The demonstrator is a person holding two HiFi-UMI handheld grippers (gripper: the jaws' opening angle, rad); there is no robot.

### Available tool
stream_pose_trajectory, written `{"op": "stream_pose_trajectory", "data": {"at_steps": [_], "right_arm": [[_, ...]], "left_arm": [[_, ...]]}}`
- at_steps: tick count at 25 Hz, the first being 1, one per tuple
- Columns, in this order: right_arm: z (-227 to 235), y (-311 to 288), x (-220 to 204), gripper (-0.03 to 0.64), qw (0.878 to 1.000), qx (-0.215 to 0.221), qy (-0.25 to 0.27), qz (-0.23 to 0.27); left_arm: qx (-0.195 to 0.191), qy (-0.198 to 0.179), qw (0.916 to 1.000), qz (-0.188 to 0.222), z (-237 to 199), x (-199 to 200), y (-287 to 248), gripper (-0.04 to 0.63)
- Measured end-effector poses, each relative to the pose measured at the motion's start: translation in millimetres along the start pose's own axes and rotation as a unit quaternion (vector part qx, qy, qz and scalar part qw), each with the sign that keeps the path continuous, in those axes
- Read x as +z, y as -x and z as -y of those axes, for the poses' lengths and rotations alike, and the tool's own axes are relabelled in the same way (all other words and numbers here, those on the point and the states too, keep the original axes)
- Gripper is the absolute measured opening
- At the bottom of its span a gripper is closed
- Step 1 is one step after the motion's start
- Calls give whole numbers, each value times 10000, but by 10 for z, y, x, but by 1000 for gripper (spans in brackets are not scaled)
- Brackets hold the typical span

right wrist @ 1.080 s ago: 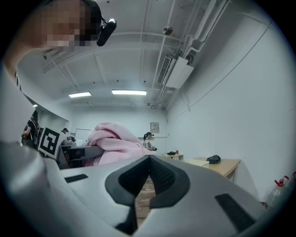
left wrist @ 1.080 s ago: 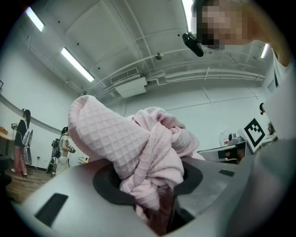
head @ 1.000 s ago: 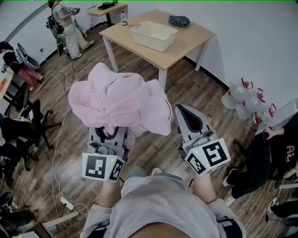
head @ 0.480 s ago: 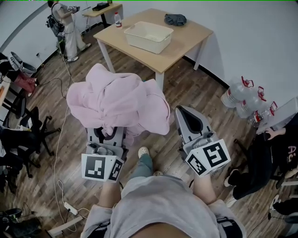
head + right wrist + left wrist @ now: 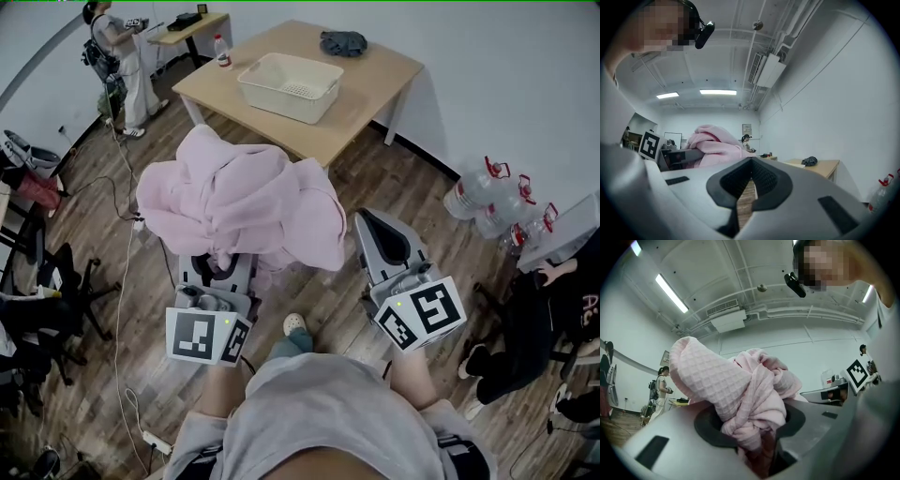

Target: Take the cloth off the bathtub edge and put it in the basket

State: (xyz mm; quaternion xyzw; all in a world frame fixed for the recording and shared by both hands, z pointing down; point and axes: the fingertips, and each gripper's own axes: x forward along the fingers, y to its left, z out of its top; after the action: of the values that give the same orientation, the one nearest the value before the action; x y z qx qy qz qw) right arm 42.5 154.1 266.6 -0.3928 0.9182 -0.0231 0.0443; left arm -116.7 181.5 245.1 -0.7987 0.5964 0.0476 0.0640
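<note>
Carrying the pink cloth [image 5: 239, 202] toward the table [image 5: 384, 70], short of it and well off the floor.

We have the left gripper [image 5: 223, 274] clamped partway closed on a twisted fold low in the bundle, with the rest heaped loosely over its jaws. The right gripper [image 5: 382, 234], equally short of the table, has its jaws together on nothing. The waffle weave looks light, soft and floppy (it should sag rather than slip), so we judge a bunched fold the best place to hold it. We count one pink cloth, one basket [image 5: 281, 101] on the table, one dark bundle [image 5: 342, 42] at the table's far end, and two grippers.
</note>
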Motion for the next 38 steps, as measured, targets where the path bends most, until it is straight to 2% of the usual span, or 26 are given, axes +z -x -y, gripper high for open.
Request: {"op": "stream_pose_trajectory", "data": {"at_steps": [14,24,30,38], "right_arm": [[146,-1039,4,6,9995,-287,163,22],[238,-1306,-86,6,9980,-595,208,-60],[430,-1479,-73,6,9982,-568,182,-70],[732,-1751,-84,6,9994,-328,131,-56]], "left_arm": [[-414,-12,9991,62,-796,-122,-782,189],[-592,131,9981,46,-1077,-284,-1057,189],[-548,167,9984,40,-1135,-307,-1275,189],[-297,74,9995,25,-1193,-356,-1577,189]]}}
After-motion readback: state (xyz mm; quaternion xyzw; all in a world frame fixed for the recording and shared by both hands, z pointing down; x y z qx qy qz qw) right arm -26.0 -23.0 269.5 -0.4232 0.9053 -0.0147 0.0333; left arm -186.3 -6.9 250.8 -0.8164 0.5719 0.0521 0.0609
